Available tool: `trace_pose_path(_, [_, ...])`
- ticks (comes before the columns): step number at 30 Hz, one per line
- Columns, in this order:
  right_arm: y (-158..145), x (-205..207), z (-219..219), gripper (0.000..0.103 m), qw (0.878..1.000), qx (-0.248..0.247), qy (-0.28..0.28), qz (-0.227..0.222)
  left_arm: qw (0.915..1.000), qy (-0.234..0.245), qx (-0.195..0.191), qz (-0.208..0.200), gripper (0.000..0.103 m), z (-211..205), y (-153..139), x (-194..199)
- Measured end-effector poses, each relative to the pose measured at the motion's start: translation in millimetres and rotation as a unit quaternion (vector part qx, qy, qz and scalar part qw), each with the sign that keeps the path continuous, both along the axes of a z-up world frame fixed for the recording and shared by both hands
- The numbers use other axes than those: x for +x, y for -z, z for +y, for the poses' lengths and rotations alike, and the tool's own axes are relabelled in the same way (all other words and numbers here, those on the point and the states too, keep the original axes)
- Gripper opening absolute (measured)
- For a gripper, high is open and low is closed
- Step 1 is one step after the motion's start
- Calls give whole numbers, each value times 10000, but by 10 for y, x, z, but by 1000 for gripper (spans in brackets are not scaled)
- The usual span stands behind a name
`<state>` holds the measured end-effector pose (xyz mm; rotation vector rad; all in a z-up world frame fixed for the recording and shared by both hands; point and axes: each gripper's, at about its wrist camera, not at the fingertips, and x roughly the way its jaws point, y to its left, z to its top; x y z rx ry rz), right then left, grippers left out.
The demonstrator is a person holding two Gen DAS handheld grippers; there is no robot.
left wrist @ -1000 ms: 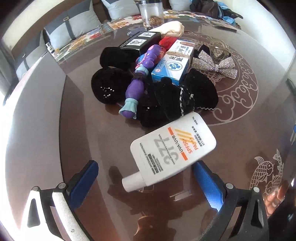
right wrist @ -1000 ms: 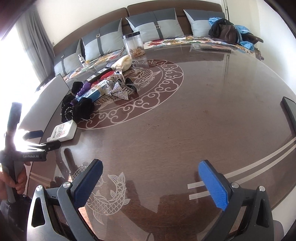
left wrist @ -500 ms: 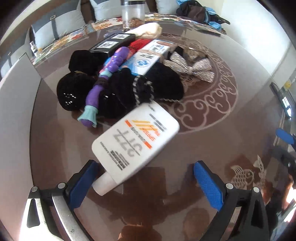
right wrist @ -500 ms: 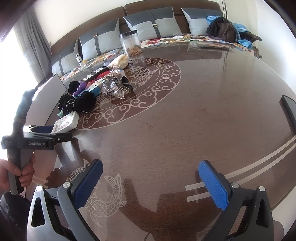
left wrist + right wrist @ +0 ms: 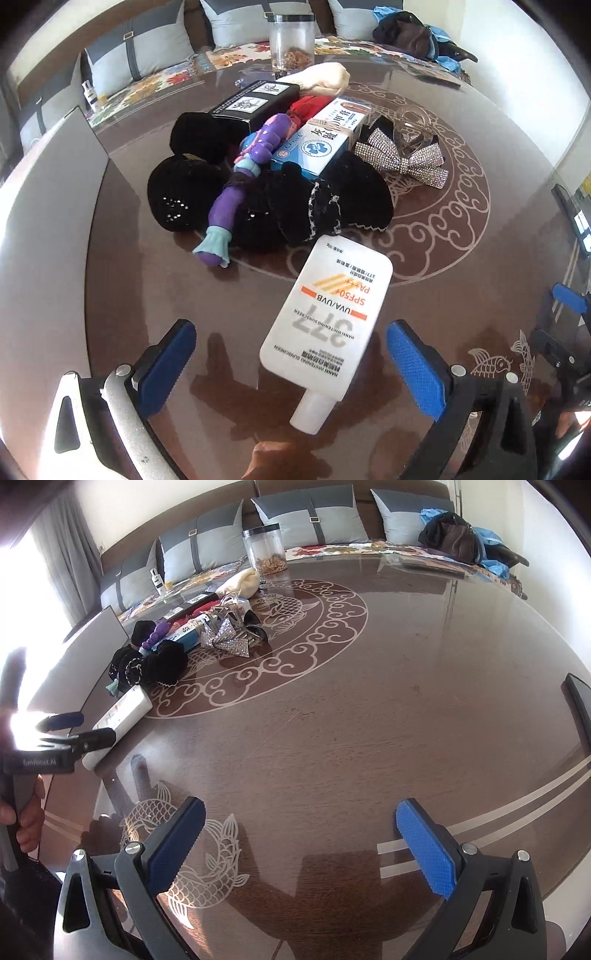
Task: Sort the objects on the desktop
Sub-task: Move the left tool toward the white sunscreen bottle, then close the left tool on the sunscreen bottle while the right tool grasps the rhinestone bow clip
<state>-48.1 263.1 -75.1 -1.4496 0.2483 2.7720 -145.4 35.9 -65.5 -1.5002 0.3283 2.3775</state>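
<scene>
Left gripper [image 5: 290,373] spread wide, gripping nothing. Sunscreen tube [image 5: 327,323] flat on table [image 5: 461,280] between the blue pads, cap at 6 o'clock, base just short of black cloth pile [image 5: 295,206] at 12. Right gripper [image 5: 301,849] wide open, empty.

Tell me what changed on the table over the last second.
The left gripper swung around the white sunscreen bottle, so the bottle now lies between its open fingers, cap toward the camera; nothing is grasped. The pile of black hair accessories, purple toy and boxes stayed put. The right gripper stayed open above bare table.
</scene>
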Motion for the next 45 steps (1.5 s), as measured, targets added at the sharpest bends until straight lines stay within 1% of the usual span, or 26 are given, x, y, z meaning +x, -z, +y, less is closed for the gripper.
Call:
trace_pose_path(1, [5,-5,-14,103,10000,53,-12,-9,9999,98,-126,-63,103,72,47,-11])
trace_pose_path(2, [10,-6,-24,103,9999,97,-22,-15,9998,162,-130,47,103,109,50,-21])
trace_pose_path(4, [17,-9,-37,103,9999,152,-36,-27,9996,238,-153,92,103,192,46,-5])
trace_pose_path(5, [17,-10,-41,103,9999,164,-45,-33,9997,196,-106,21,103,206,68,-15])
trace_pose_path(7, [22,-7,-47,103,9998,201,-64,-27,9998,-21,195,-43,103,156,97,-33])
trace_pose_path(9, [38,-10,-83,103,9993,347,-103,-31,9995,-19,234,226,103,162,116,45])
trace_pose_path(11, [68,-15,-158,103,9978,639,-162,-62,9988,-95,297,371,103,144,125,101])
trace_pose_path(12, [83,-16,-193,103,9967,785,-194,-71,9985,-155,321,412,103,135,126,117])
trace_pose_path(15, [85,8,-189,103,9971,739,-155,35,9986,-242,289,373,103,140,124,98])
trace_pose_path(16, [86,22,-188,103,9971,740,-147,79,9985,-289,289,370,101,137,123,109])
trace_pose_path(17, [91,47,-193,103,9969,758,-143,175,9980,-306,312,446,94,144,99,137])
trace_pose_path(18, [101,83,-192,103,9965,766,-137,307,9972,-306,355,575,71,143,64,170])
trace_pose_path(19, [106,111,-191,103,9961,769,-154,407,9965,-315,412,648,56,138,34,214])
trace_pose_path(21, [95,101,-185,103,9962,763,-233,348,9963,-371,406,657,51,121,23,309])
trace_pose_path(26, [75,54,-184,103,9966,748,-329,85,9928,-716,623,725,51,-110,23,640])
trace_pose_path(28, [58,6,-187,103,9970,594,-502,51,9911,-823,722,759,51,-209,27,765])
trace_pose_path(30, [27,-173,-225,103,9954,463,-840,86,9900,-863,740,831,51,-265,30,852])
trace_pose_path(33, [-118,-666,-349,103,9888,720,-1272,297,9905,-857,705,810,51,-280,37,867])
trace_pose_path(35, [-225,-1061,-432,103,9837,812,-1551,418,9895,-887,833,783,51,-321,36,857])
trace_pose_path(38, [-221,-1650,-611,103,9723,960,-2130,96,9880,-906,963,802,51,-348,50,872])
trace_pose_path(40, [-140,-1894,-729,103,9631,1115,-2444,-139,9880,-881,969,823,51,-348,59,877])
trace_pose_path(41, [-94,-1967,-791,96,9585,1180,-2585,-209,9876,-886,996,830,51,-352,59,877])
trace_pose_path(42, [-58,-2016,-839,74,9549,1145,-2726,-271,9867,-911,1061,828,51,-367,57,871])
trace_pose_path(43, [-29,-2049,-864,64,9538,1034,-2797,-377,9853,-961,1148,823,51,-391,55,865])
trace_pose_path(44, [-34,-2053,-850,54,9561,799,-2789,-411,9839,-1037,1202,817,51,-417,57,861])
trace_pose_path(45, [-59,-2030,-828,54,9602,669,-2683,-403,9823,-1093,1271,837,51,-443,46,855])
